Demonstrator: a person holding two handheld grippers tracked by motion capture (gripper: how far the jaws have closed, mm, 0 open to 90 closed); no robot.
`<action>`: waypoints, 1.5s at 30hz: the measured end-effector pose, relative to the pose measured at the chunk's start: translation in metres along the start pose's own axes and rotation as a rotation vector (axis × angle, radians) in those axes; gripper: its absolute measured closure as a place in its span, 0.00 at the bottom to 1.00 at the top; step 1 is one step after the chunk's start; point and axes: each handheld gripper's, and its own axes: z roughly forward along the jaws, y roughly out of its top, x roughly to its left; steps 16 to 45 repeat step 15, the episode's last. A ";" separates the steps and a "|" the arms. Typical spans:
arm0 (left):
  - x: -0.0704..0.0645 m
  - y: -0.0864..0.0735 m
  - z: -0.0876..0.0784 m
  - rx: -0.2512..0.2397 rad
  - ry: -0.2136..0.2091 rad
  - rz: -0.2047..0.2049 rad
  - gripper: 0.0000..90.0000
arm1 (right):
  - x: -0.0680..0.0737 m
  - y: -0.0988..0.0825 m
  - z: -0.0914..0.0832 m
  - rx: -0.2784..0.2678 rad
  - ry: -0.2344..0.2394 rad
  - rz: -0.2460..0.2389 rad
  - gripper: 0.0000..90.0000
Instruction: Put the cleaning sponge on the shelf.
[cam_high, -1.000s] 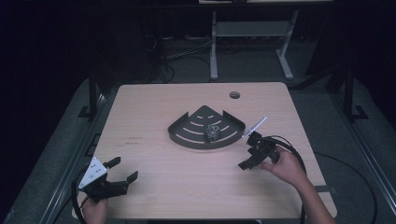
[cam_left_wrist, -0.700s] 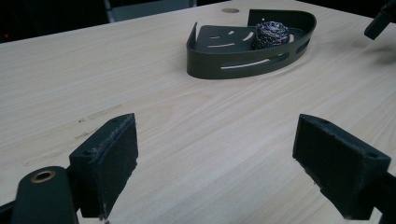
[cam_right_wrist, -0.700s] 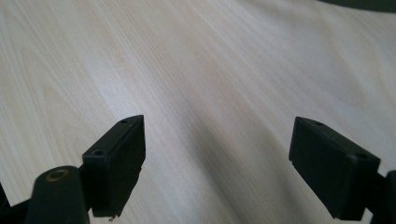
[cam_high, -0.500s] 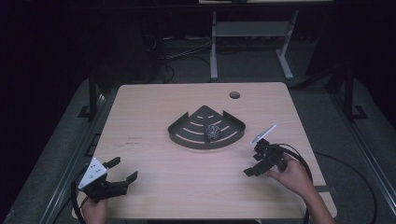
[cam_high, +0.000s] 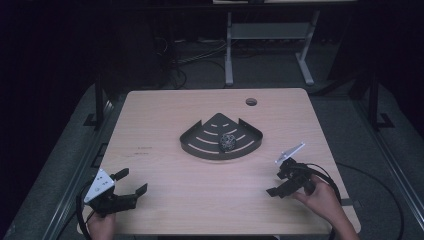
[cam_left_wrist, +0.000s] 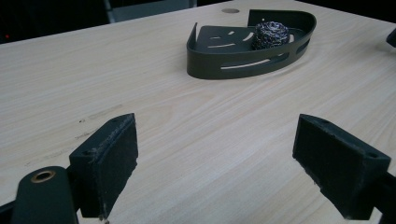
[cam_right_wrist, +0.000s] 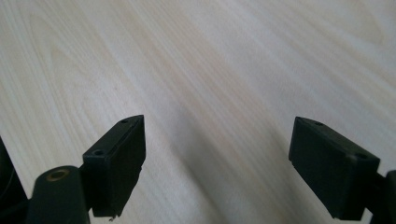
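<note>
Apparently both tools are idle at the near edge of the wooden desk (cam_high: 165, 125). The left tool (cam_high: 131, 183) rests near the front left corner with its jaws spread wide and nothing between them; its own view looks across bare wood toward the tray. The right tool (cam_high: 281, 182), held in the person's right hand (cam_high: 320, 200) near the front right, is likewise released, its jaws parted over empty desk surface.

Mid-desk sits a dark fan-shaped tray (cam_high: 200, 145) with slotted floor and a low wall, and inside it, toward its right half, lies a steel-wool scouring ball (cam_high: 228, 141). In the left gripper view the ball (cam_left_wrist: 270, 33) shows as a tangled metallic coil resting against the tray's (cam_left_wrist: 233, 65) far wall.

Such a ball is probably very light and springy, compressing under a squeeze and catching rather than slipping. A gentle pinch across its middle from above should hold it. The tray looks stiff and thin-walled, best taken by its rim.
</note>
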 end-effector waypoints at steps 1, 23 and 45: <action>0.000 0.000 0.000 0.001 0.000 0.001 0.15 | 0.001 -0.002 0.000 -0.002 -0.001 -0.001 0.20; -0.002 0.001 0.003 0.006 -0.005 0.008 0.15 | 0.019 -0.027 0.002 -0.043 -0.003 -0.009 0.21; -0.002 0.001 0.003 0.006 -0.005 0.008 0.15 | 0.019 -0.027 0.002 -0.043 -0.003 -0.009 0.21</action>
